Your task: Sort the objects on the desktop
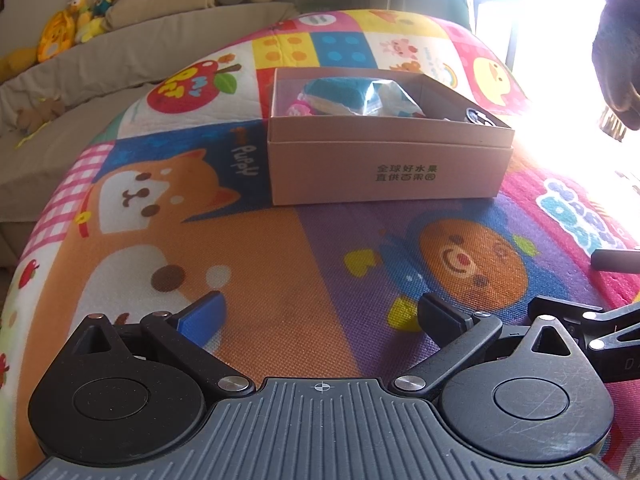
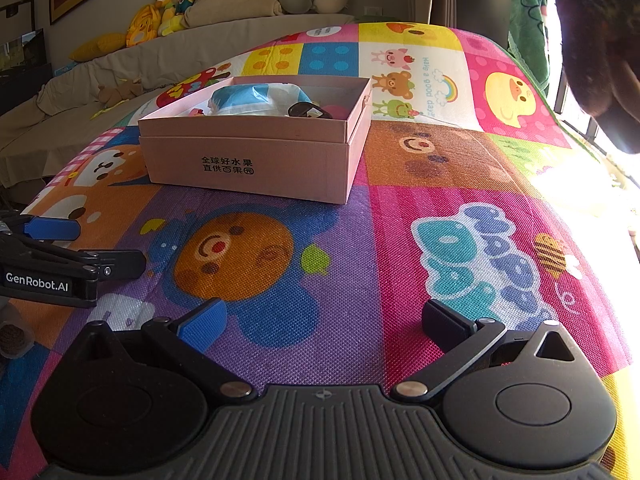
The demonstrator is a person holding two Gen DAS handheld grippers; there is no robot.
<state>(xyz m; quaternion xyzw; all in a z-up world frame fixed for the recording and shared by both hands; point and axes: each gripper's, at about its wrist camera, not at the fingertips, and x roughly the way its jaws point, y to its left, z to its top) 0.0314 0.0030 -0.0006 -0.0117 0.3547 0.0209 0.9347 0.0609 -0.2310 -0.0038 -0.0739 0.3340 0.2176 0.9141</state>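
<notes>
— Both claws gape empty above the cartoon play mat: left gripper, right gripper. Where's the stuff?
— Ahead of both, well apart, inside the pink cardboard box: a blue-white packet and a dark round object

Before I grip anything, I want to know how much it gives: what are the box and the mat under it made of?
The box looks like matte pinkish cardboard: folded edges, printed lettering, no gloss. The mat seems to be foam or plastic with a printed cartoon surface; a fine woven-grid texture shows up close.
</notes>
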